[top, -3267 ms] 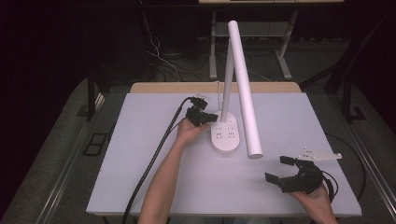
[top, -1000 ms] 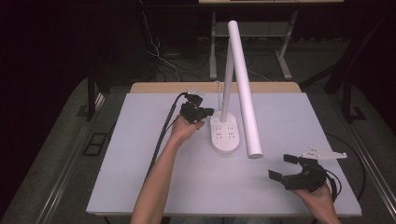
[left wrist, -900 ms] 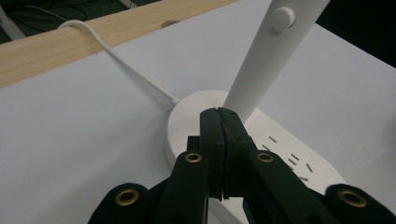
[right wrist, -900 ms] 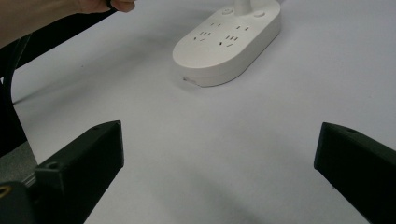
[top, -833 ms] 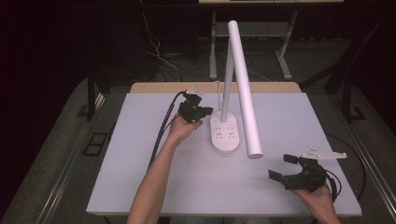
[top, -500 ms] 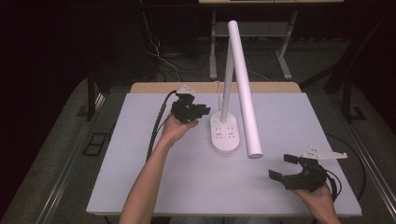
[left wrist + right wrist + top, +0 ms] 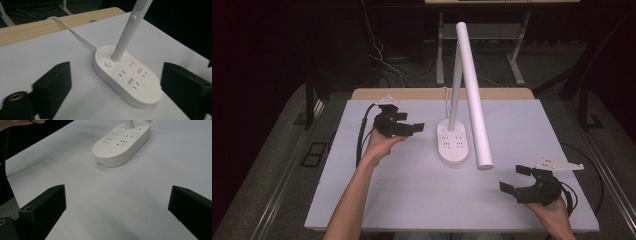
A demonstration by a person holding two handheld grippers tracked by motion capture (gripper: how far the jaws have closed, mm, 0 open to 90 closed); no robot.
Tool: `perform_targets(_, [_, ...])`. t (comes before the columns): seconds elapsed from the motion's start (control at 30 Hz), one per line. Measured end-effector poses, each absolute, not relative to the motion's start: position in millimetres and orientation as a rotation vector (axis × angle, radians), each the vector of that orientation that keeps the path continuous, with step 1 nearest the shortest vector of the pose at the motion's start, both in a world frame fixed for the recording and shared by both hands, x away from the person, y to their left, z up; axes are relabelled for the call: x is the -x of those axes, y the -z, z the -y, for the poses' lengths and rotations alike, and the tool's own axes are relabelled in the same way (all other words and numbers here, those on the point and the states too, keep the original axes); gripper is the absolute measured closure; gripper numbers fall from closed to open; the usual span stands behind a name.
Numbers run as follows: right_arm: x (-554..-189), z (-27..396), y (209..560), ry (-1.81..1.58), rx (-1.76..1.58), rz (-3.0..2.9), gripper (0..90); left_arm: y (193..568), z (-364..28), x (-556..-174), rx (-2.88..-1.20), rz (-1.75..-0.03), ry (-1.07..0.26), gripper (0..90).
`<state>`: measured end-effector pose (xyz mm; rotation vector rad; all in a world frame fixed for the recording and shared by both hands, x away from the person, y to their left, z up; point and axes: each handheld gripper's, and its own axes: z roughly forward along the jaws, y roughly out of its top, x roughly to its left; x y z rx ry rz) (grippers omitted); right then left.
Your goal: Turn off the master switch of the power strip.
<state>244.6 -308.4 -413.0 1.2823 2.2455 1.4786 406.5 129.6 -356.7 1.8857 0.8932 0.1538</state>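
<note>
A white desk lamp stands mid-table on an oval base (image 7: 454, 145) that carries power sockets; its stem (image 7: 455, 82) rises from the base and a long white tube head (image 7: 474, 95) slants down toward the front. My left gripper (image 7: 413, 127) is open, just left of the base, jaws pointing at it. In the left gripper view the base (image 7: 130, 76) lies between and beyond the two jaws, with the round button (image 7: 108, 64) near the stem (image 7: 126, 32). My right gripper (image 7: 514, 178) is open near the table's front right, with nothing in it. The base (image 7: 121, 142) lies far ahead in the right gripper view.
The white table top (image 7: 412, 185) is backed by a wooden strip (image 7: 412, 93). The lamp's white cord (image 7: 72, 31) runs from the base to the back edge. Black cables trail from both grippers. Dark floor, cables and metal legs surround the table.
My left gripper has drawn back to the left, away from the lamp base, over the last seconds. The right gripper has shifted slightly right and stayed open.
</note>
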Motion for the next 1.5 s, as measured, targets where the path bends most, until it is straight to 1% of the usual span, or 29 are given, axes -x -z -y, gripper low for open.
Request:
perform_targets(0.03, [-244.6, 308.4, 413.0, -1.479, -1.282, -2.245, 1.0, 357.0, -133.1, -404.7, -1.883, -0.889, -0.149, 1.1])
perform_targets(0.07, [-244.7, 308.3, 413.1, -1.48, -1.282, -2.244, 1.0, 357.2, -136.6, -402.4, -1.876, -0.89, -0.143, 0.0])
perform_targets(0.6, [-245.5, 305.5, 414.4, -1.476, -1.274, -2.247, 1.0, 369.3, -178.0, -357.5, -1.826, -0.936, -0.188, 0.0])
perform_targets(1.2, [-244.5, 304.5, 414.0, -1.477, -1.272, -2.247, 1.0, 390.9, -179.4, -304.0, -1.844, -0.908, -0.215, 0.0])
perform_targets(1.5, [-243.8, 303.9, 413.5, -1.475, -1.267, -2.248, 1.0, 403.9, -180.2, -280.3, -1.827, -0.913, -0.217, 0.0])
